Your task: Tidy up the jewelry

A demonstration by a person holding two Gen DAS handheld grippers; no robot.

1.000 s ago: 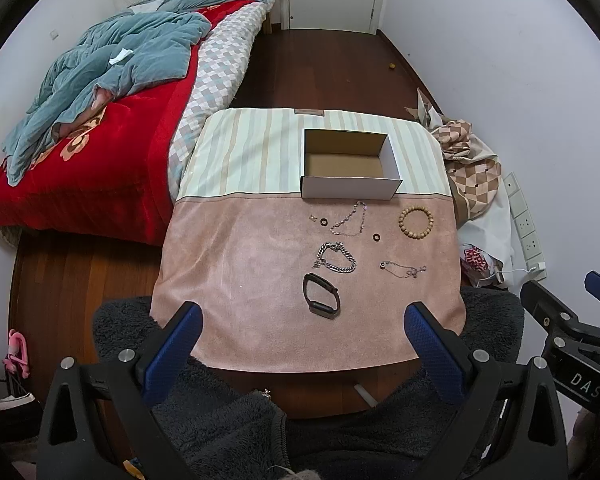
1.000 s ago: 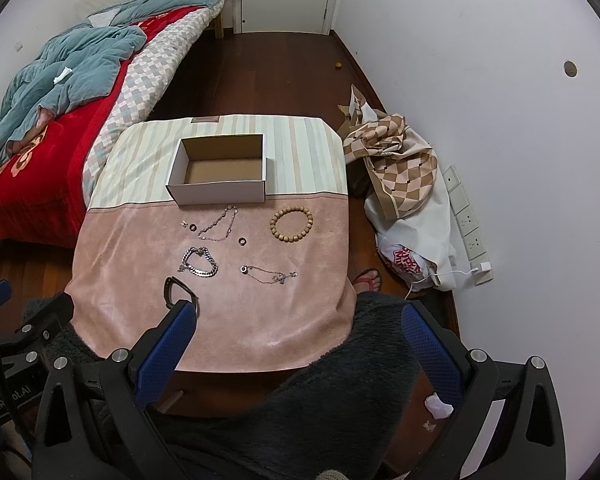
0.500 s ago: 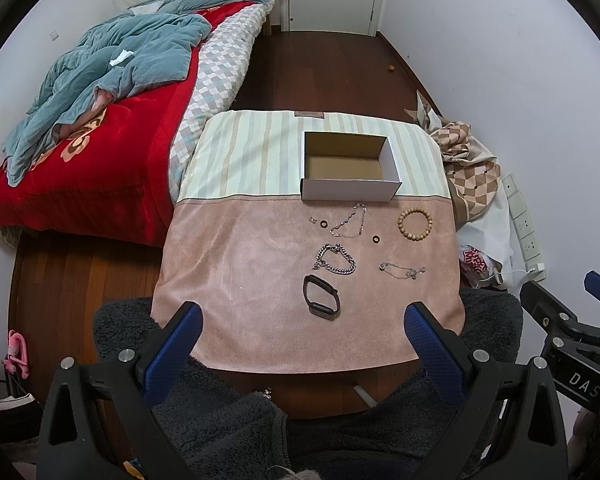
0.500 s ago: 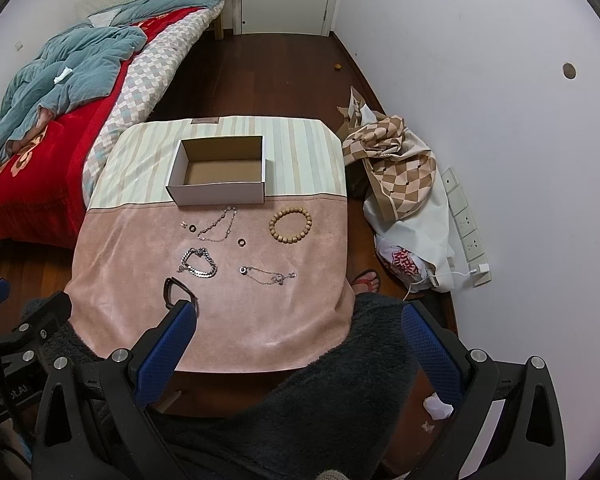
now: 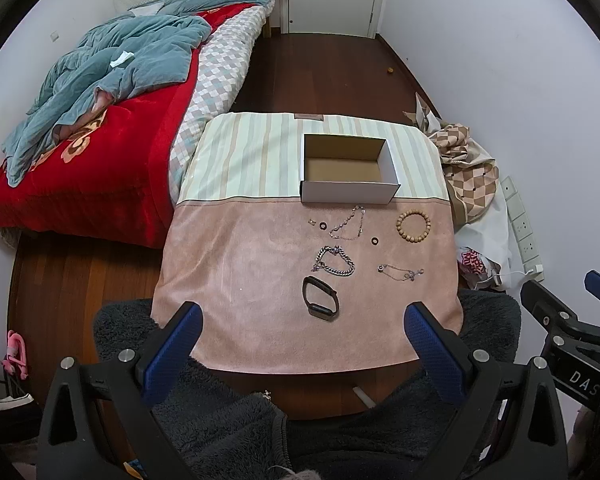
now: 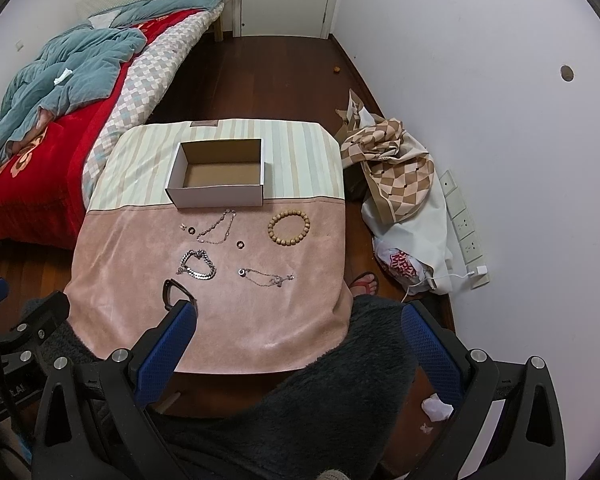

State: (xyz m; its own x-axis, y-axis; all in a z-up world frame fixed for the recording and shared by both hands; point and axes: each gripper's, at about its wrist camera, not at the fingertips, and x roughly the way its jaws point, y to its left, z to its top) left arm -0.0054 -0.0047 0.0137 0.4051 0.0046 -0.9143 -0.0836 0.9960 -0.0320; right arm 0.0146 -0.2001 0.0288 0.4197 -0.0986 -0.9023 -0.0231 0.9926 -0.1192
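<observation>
Nothing's really moved since a second ago, just a tiny drift in both wrist views. Going left to right: left gripper [image 5: 300, 334] hangs over the near edge of the pink-and-striped cloth-covered table [image 5: 240, 280], blue-padded jaws spread wide, holding nothing. On the cloth sit a black band bracelet [image 5: 320, 299], a chunky silver chain bracelet [image 5: 334, 261], a thin silver chain [image 5: 350, 224], two small dark rings, another fine chain [image 5: 400, 273] and a wooden bead bracelet [image 5: 413, 226]. The open white cardboard box [image 5: 350, 193] sits just behind them, empty. Right gripper [image 6: 298, 330] is wide open too, empty, with its left finger covering part of the black band.
</observation>
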